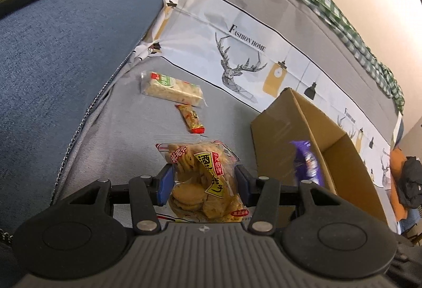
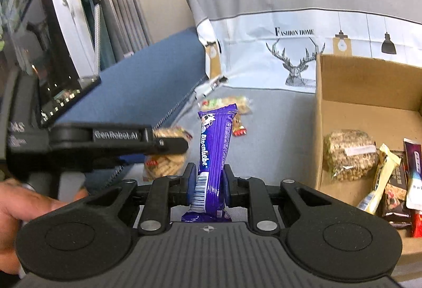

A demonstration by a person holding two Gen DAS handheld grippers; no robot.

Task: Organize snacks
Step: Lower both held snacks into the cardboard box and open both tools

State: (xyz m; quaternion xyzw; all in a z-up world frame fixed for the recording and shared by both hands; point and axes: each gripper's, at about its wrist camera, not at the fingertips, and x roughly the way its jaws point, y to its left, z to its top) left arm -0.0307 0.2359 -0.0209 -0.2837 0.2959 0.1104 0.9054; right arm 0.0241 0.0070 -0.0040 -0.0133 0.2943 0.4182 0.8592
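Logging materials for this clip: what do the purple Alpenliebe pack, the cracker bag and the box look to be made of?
Purple Alpenliebe pack: glossy printed film, probably plastic; it shows highlights. Cracker bag: clear, crinkly plastic film; the crackers show through. Box: matte brown cardboard with folded flaps.

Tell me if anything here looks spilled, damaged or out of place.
Nothing spilled or torn. Two snacks lie loose on the sofa outside the cardboard box: a cracker pack and a small red bar. The left gripper holds a biscuit bag; the right gripper holds a purple candy pack.
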